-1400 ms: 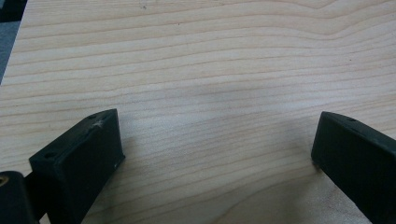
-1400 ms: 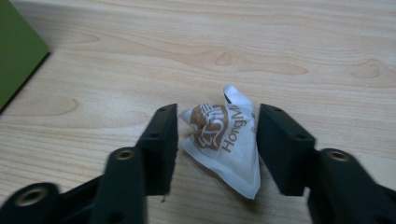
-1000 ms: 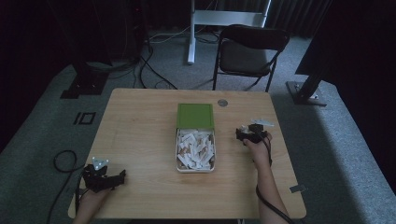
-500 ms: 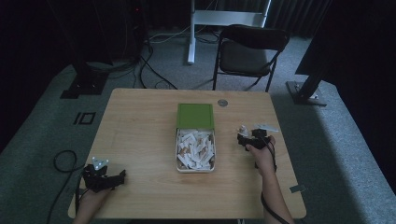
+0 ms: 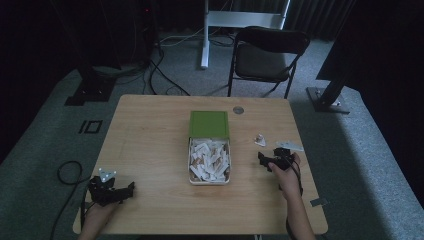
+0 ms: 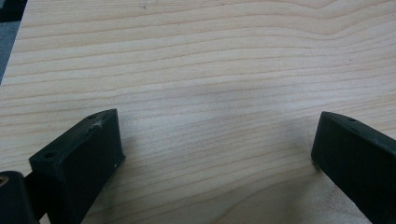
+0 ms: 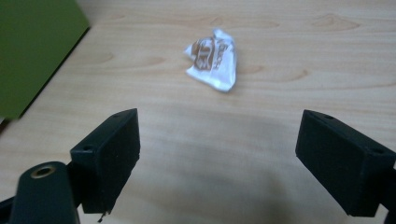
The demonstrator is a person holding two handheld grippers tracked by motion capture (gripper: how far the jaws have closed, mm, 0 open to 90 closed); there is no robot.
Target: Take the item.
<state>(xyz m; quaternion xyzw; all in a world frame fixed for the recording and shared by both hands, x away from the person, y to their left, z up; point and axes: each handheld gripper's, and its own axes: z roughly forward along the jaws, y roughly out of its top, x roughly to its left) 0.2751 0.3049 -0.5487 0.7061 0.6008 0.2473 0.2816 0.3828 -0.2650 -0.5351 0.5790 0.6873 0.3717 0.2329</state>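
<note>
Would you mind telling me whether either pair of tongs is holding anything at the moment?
Nothing is held. The right tongs are open, short of the small white crumpled wrapper on the wooden table; the left tongs are open over bare wood.

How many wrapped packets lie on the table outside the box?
1: one white packet lies on the bare table, right of the green-lidded box, ahead of the right gripper.

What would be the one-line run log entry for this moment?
right gripper: open, jaws just opened, nothing between | wrapped packet: lying on table, apart from box | left gripper: open, over bare table
</note>
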